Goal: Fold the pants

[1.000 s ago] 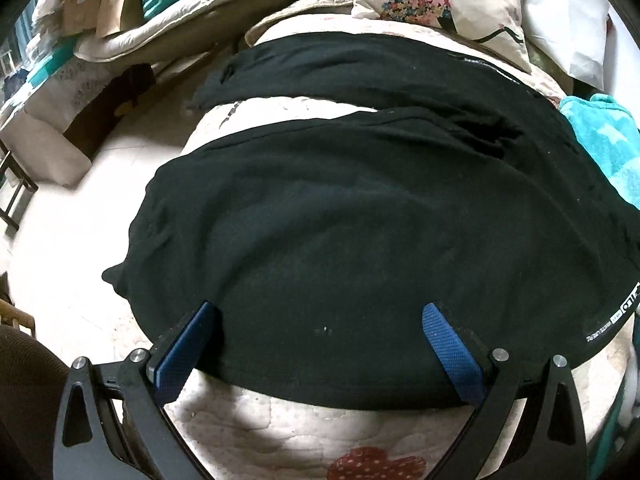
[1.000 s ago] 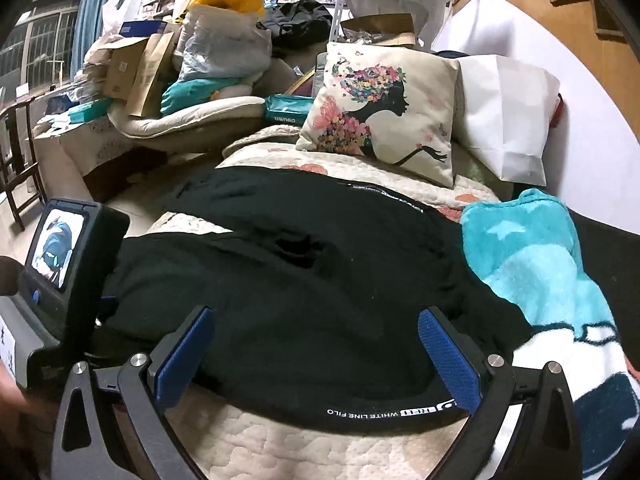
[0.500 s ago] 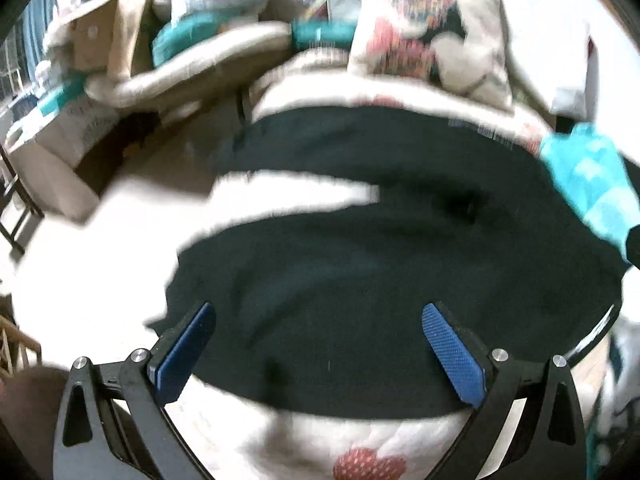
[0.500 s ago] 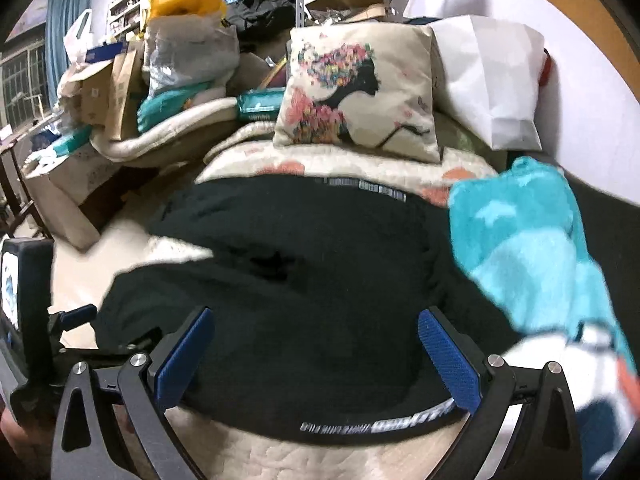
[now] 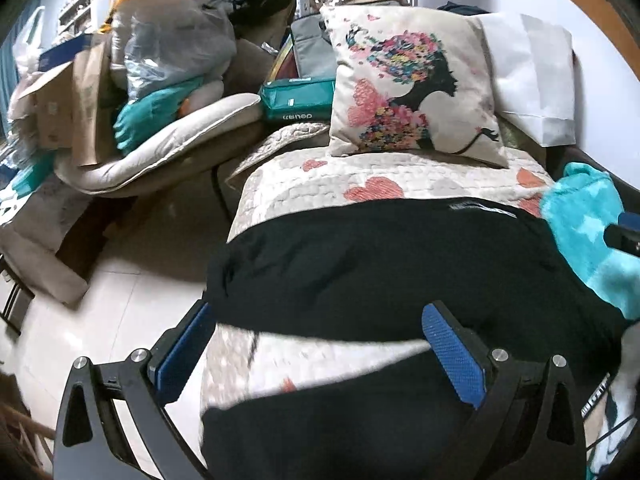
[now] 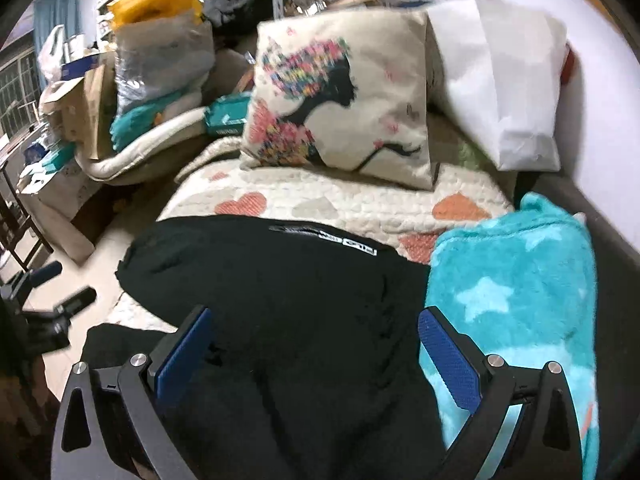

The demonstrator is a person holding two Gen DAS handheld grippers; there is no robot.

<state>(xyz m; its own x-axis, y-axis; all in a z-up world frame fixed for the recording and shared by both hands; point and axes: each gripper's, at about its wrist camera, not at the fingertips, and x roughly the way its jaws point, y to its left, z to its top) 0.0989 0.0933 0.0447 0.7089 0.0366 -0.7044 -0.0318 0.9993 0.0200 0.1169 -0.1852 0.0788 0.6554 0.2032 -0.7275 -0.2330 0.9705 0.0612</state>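
Left wrist view: left hand-held gripper (image 5: 320,356) spread wide, nothing between the blue pads. Black pants (image 5: 384,264) lie across the quilted bed cover (image 5: 320,172); two legs show, with a strip of quilt between the far leg and the near one. Near leg sits under the gripper frame, blurred. Teal blanket (image 5: 584,224) at the right edge, printed cushion (image 5: 412,84) beyond.

Right wrist view: right hand-held gripper (image 6: 316,352) also wide open and empty, above the waist end of the pants (image 6: 280,280); the white-lettered waistband runs along the far edge. Teal blanket (image 6: 516,300) touches the pants on the right.

Judgement: garment laid flat, first fold not yet begun. Next move calls for both grippers to drop, pinch one leg's edge at waist and hem, and lay it over the other leg.
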